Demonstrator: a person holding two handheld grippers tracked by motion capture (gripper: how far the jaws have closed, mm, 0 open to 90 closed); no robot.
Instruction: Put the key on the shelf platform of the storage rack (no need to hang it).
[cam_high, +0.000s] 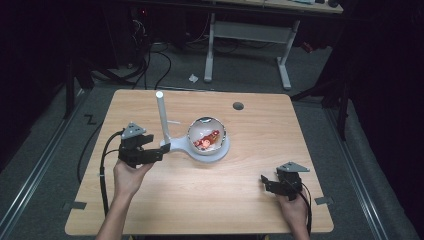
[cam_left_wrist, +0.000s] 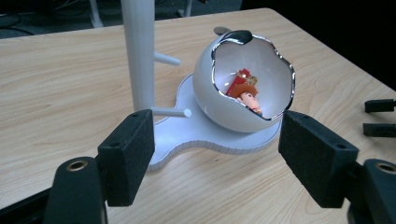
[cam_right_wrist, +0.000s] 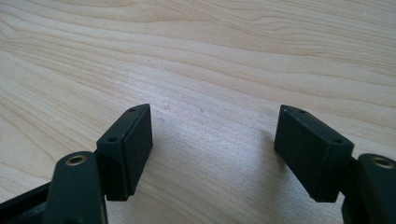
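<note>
Left claw (cam_high: 159, 154): released, jaws spread wide, held just off the near-left edge of the white stand base (cam_high: 200, 149); in the left gripper view the jaws frame the base w/ nothing between them.
Right claw (cam_high: 266, 183): released too, jaws apart over bare wood, well apart from the stand, near the right front of the surface (cam_high: 260, 130).
Stand: flat white base w/ an upright white post (cam_high: 162, 117) carrying short side pegs; lowest peg (cam_left_wrist: 170, 112) points toward the left claw.
Shell: white egg-like shell (cam_left_wrist: 243, 81) w/ jagged chrome-edged opening, sits on the round end of the base, opening facing the left claw's camera.
Figure: small red/brown toy figure (cam_left_wrist: 243, 89) lying inside the shell, low in the hollow.
Likely step: left claw lining up on the stand/shell; judgement only.
Risk 1: shell is round & glossy, so pads could slip off & roll it from the base if closed high on the curve.
Risk 2: a jaw may catch the low peg or post on the way in, which would drag or tip the whole stand.
Risk 3: tilting the shell opening-down would dump the figure.
Risk 4: base is thin & flat on the wood; a pinch at the edge may just skid it.
Fix: approach low, slow; bring the right claw over to steady the base.
</note>
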